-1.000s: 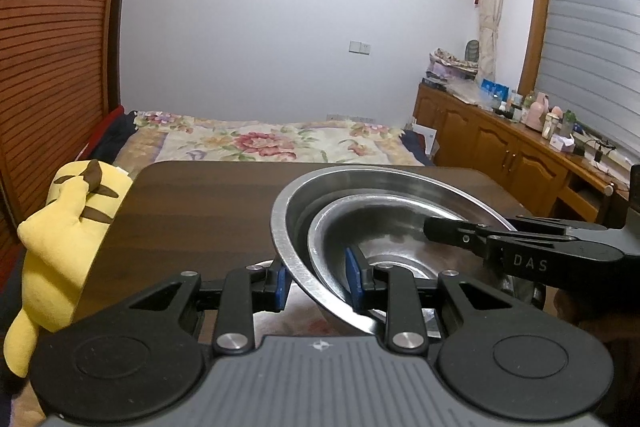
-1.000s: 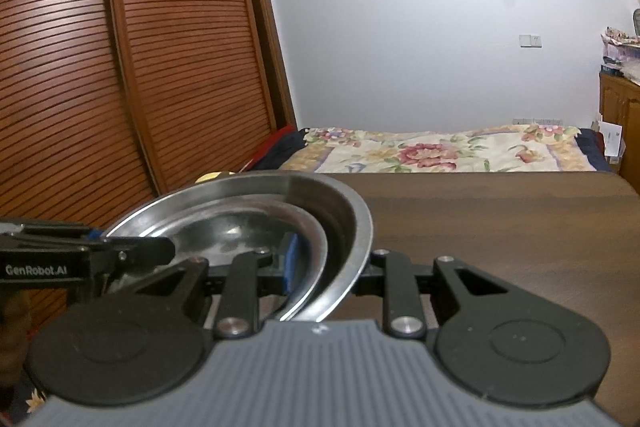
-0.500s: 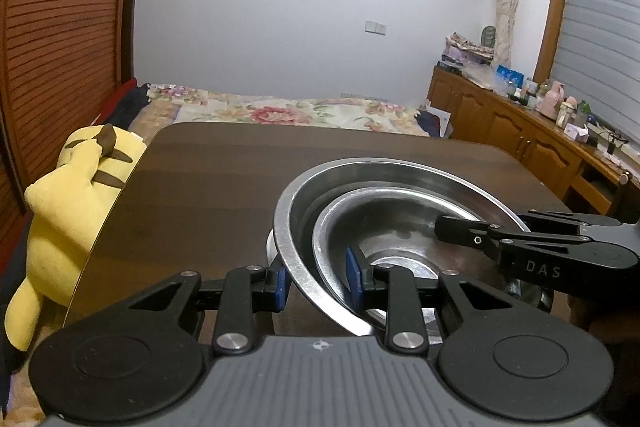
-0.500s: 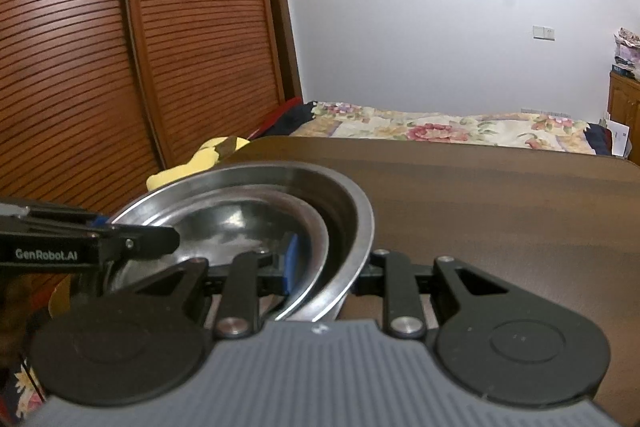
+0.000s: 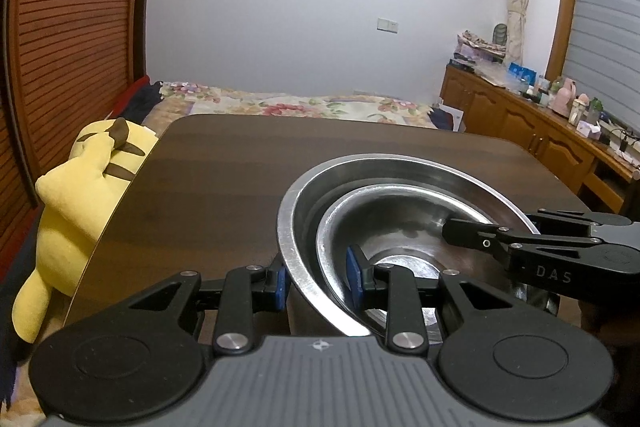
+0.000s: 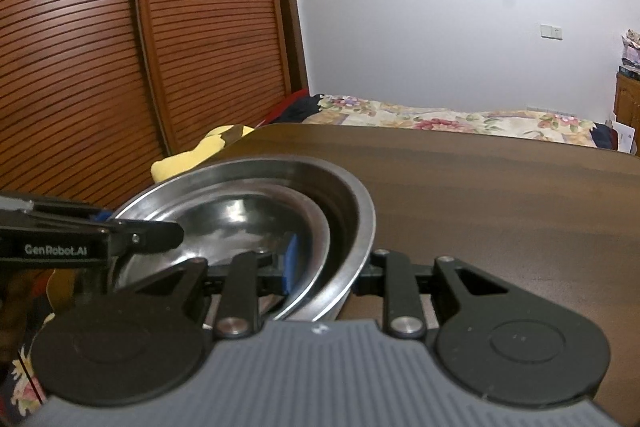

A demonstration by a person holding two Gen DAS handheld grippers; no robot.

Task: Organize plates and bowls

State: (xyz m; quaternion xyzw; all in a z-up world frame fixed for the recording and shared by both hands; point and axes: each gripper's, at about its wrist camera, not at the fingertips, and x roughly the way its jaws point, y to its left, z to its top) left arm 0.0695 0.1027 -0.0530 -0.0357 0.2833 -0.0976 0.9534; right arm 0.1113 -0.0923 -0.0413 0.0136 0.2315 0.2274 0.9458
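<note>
Two grippers — left gripper [image 5: 316, 283], right gripper [image 6: 328, 267] (opposite rims) — clamping nested steel bowls [image 5: 400, 195]

A yellow plush toy [image 5: 76, 203] leans against the left edge of the dark wooden bench [image 5: 224, 179]. Beyond lies a bed with a floral cover [image 5: 304, 105]. Slatted wooden doors [image 6: 120, 39] stand left; cluttered wooden cabinets [image 5: 532, 135] right.

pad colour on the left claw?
Blue rubber pads on black fingers, clamping the nested steel bowls' rims. Clearest in the left wrist view.
</note>
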